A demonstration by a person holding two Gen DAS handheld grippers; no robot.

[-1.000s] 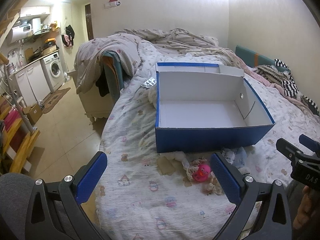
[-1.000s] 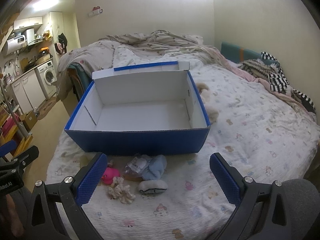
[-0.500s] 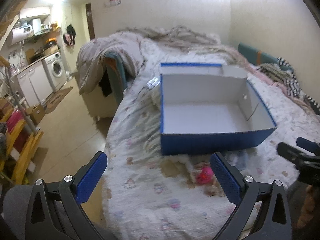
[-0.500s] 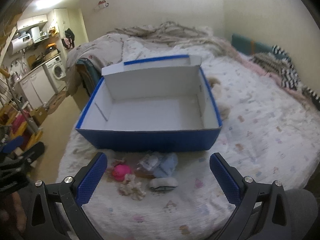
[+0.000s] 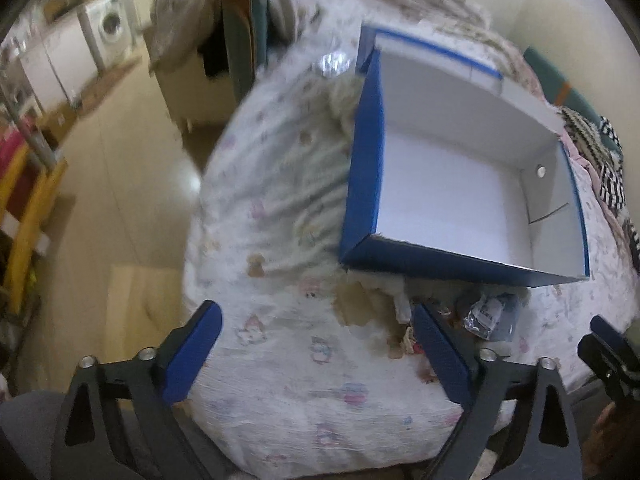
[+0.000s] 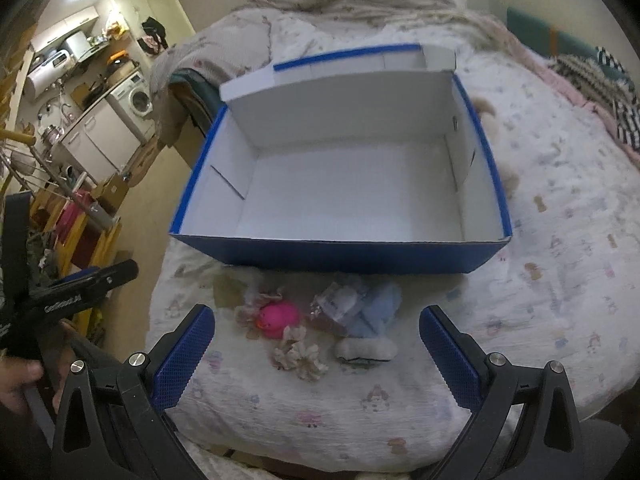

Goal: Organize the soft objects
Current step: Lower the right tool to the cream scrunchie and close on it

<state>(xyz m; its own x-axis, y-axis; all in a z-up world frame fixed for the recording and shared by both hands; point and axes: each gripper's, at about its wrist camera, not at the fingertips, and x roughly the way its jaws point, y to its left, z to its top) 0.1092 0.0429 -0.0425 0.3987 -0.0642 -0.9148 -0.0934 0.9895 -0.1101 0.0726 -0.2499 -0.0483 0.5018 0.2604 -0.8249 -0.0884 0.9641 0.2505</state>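
Note:
An empty blue box with a white inside point(image 6: 344, 192) point(image 5: 460, 196) sits on the bed. In front of it lies a small pile: a pink rubber duck point(image 6: 278, 319), a beige frilly piece point(image 6: 300, 356), a clear packet point(image 6: 336, 302) point(image 5: 486, 314), a light blue soft thing point(image 6: 378, 306) and a white plush piece point(image 6: 366, 349). My right gripper point(image 6: 316, 354) is open, above the pile's near side. My left gripper point(image 5: 316, 350) is open over the sheet left of the pile; its right finger hides the duck.
The bed's patterned sheet point(image 6: 560, 240) ends at the near and left edges, with bare floor point(image 5: 120, 184) to the left. A rumpled blanket point(image 6: 360, 4) and striped clothes point(image 6: 616, 92) lie behind and right of the box. A washing machine point(image 6: 134, 98) stands far left.
Both grippers have moved forward and tilted down toward the bed. The left view has swung and turned, so the box now sits to its upper right. Both stay open.

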